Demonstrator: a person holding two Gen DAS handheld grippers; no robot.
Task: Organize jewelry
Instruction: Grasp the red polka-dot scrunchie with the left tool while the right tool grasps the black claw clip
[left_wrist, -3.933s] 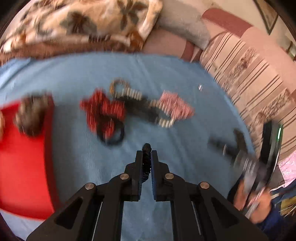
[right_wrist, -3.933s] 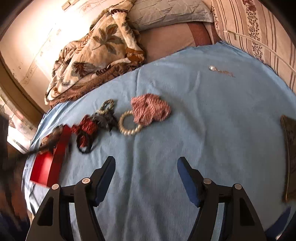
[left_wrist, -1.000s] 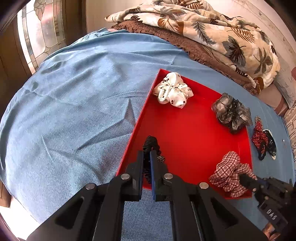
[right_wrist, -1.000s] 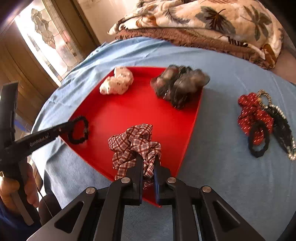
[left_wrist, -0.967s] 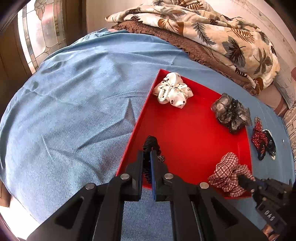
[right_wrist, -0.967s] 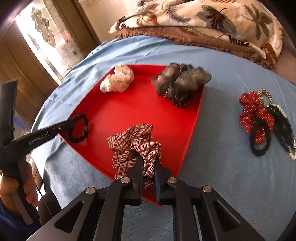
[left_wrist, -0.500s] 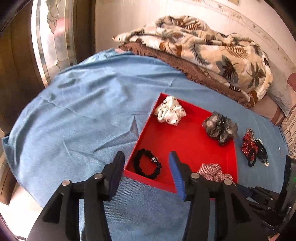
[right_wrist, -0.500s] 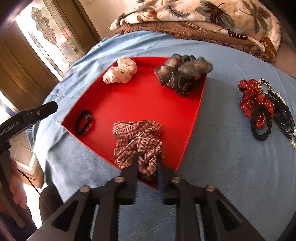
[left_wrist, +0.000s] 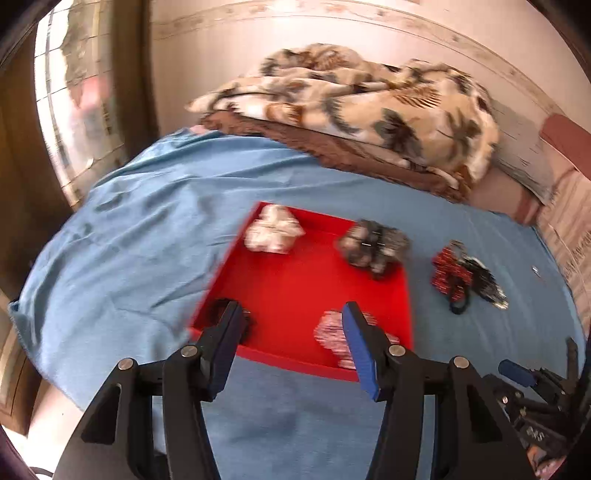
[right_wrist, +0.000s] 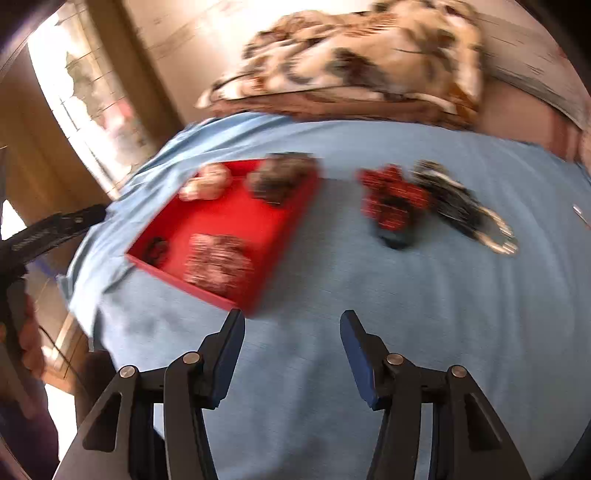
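Note:
A red tray (left_wrist: 295, 291) (right_wrist: 236, 218) lies on the blue bedsheet. In it are a white scrunchie (left_wrist: 273, 229), a grey scrunchie (left_wrist: 373, 243), a plaid scrunchie (left_wrist: 332, 332) (right_wrist: 218, 258) and a black beaded hair tie (right_wrist: 157, 249). To the tray's right lie a red dotted scrunchie (left_wrist: 448, 273) (right_wrist: 391, 199), a black hair tie (right_wrist: 397, 238) and a dark bead-and-pearl piece (right_wrist: 461, 210). My left gripper (left_wrist: 291, 332) is open and empty above the tray's near edge. My right gripper (right_wrist: 291, 339) is open and empty over bare sheet, near the tray's corner.
A leaf-patterned blanket (left_wrist: 351, 103) is heaped at the far edge of the bed. A window (left_wrist: 74, 103) stands at the left, and the sheet drops off on that side. A small shiny item (left_wrist: 534, 270) lies far right. The right gripper's body (left_wrist: 535, 391) shows at lower right.
Both grippers have opened and pulled back and up from the tray. The black hair tie and the plaid scrunchie now lie loose in the tray. Both views are blurred by motion.

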